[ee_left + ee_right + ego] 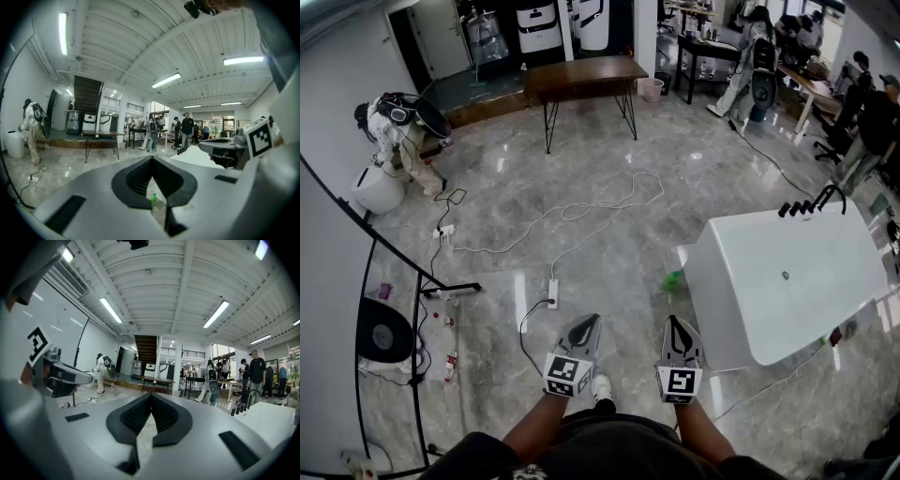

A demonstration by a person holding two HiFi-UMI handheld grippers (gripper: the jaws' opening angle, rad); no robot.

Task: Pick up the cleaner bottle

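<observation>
The cleaner bottle [673, 280] is small and green and stands on the marble floor at the near left corner of the white bathtub [787, 281]. Through the slit below the left gripper's shut jaws its green top [153, 198] shows. My left gripper [587, 322] and right gripper [675, 323] are held side by side close to my body, pointing forward, well short of the bottle. Both have their jaws touching at the tips with nothing between them. The closed tips of each show in the left gripper [152, 158] view and the right gripper [151, 395] view.
A power strip [552, 292] and white cables [581, 211] lie on the floor ahead. A dark wooden table [581, 77] stands farther back. A person in white [398, 131] bends at the left wall. A black stand [384, 333] is at my left, and people work at desks [806, 56] at the back right.
</observation>
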